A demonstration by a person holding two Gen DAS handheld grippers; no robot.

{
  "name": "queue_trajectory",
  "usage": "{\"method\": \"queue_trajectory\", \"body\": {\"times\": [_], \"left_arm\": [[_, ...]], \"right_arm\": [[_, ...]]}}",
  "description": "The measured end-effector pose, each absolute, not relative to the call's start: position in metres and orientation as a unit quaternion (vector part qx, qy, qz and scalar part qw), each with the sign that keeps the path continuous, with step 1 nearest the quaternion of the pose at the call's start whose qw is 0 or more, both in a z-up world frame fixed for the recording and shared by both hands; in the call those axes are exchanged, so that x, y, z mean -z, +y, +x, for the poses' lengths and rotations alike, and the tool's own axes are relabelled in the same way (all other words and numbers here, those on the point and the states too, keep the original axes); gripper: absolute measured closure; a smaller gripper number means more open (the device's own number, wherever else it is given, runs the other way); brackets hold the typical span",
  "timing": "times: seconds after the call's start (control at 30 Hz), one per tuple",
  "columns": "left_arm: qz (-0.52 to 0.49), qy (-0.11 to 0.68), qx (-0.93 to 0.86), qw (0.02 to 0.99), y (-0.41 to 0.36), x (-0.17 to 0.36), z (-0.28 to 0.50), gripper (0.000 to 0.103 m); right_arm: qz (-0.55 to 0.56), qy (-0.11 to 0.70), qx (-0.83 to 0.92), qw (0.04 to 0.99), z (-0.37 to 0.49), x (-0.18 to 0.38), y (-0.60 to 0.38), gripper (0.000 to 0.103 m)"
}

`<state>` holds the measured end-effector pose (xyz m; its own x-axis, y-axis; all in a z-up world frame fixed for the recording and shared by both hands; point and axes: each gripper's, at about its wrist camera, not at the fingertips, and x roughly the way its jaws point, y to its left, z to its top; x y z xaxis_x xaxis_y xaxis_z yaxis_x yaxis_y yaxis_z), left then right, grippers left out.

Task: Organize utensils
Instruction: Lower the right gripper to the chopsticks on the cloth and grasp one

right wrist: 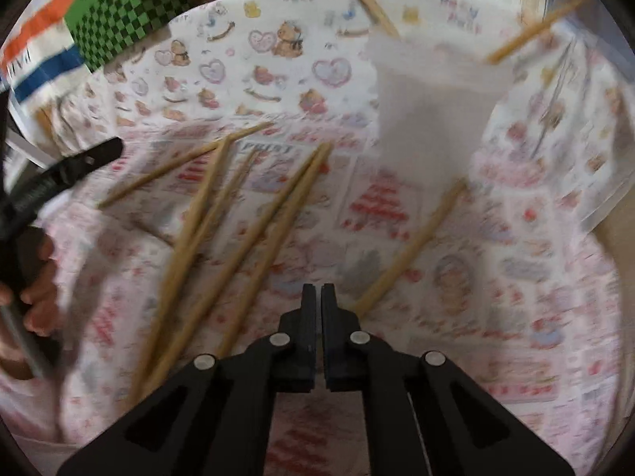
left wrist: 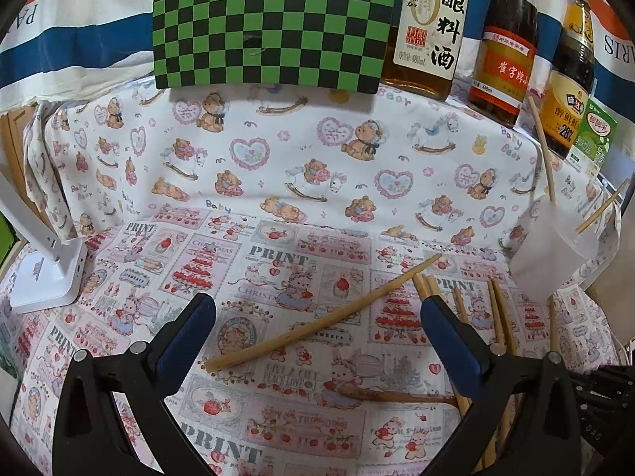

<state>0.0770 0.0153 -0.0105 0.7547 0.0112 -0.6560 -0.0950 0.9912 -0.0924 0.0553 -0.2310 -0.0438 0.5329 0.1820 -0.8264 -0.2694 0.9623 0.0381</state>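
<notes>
Lying loose on the printed cotton cloth [left wrist: 278, 182] covering the worktop are wooden chopsticks, slim, straight and pale tan. From the right wrist view six are showing on the cloth: one long stick [right wrist: 186, 160] angled at the left, two pairs [right wrist: 246, 238] fanning toward the camera, and a single stick [right wrist: 412, 250] running up to the cup. The cup [left wrist: 555, 246] is standing at the right, white, translucent plastic, with two chopsticks [left wrist: 541, 146] leaning out of it. The left tongs [left wrist: 317, 309] are gaping wide, with blue padded fingers [left wrist: 186, 337], hovering over one chopstick [left wrist: 321, 319] that is lying slantwise between them, untouched. A darker wooden spoon [left wrist: 393, 396] is resting nearer the camera. The right tongs [right wrist: 318, 297] are pressed nearly together, gripping nothing, above the cloth beside the single stick. Standing at the back are three glass sauce bottles [left wrist: 504, 51], a green carton [left wrist: 593, 139] and a green-and-black checkered board [left wrist: 274, 23]. A white lamp base [left wrist: 51, 273] is sitting at the left.
</notes>
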Motion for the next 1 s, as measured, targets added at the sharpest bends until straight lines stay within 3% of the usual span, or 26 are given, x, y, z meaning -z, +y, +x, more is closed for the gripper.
{"method": "queue_trajectory", "body": {"times": [0.13, 0.2, 0.47, 0.7, 1.0], "left_arm": [[-0.057, 0.341, -0.033, 0.938, 0.016, 0.006, 0.075, 0.001], [-0.061, 0.331, -0.037, 0.941, 0.017, -0.001, 0.071, 0.001], [-0.063, 0.266, -0.050, 0.961, 0.025, -0.031, 0.049, 0.001], [-0.044, 0.260, -0.059, 0.963, 0.024, -0.027, 0.053, 0.001], [-0.025, 0.229, -0.069, 0.971, 0.016, -0.023, 0.046, 0.001]], "right_arm": [[-0.033, 0.462, -0.116, 0.879, 0.057, 0.040, -0.239, 0.074], [-0.023, 0.463, -0.104, 0.880, 0.055, 0.038, -0.245, 0.063], [-0.023, 0.455, -0.073, 0.887, 0.007, 0.039, -0.252, 0.061], [-0.048, 0.444, -0.065, 0.892, -0.020, 0.047, -0.238, 0.084], [0.018, 0.428, -0.062, 0.902, -0.053, 0.046, -0.252, 0.094]]}}
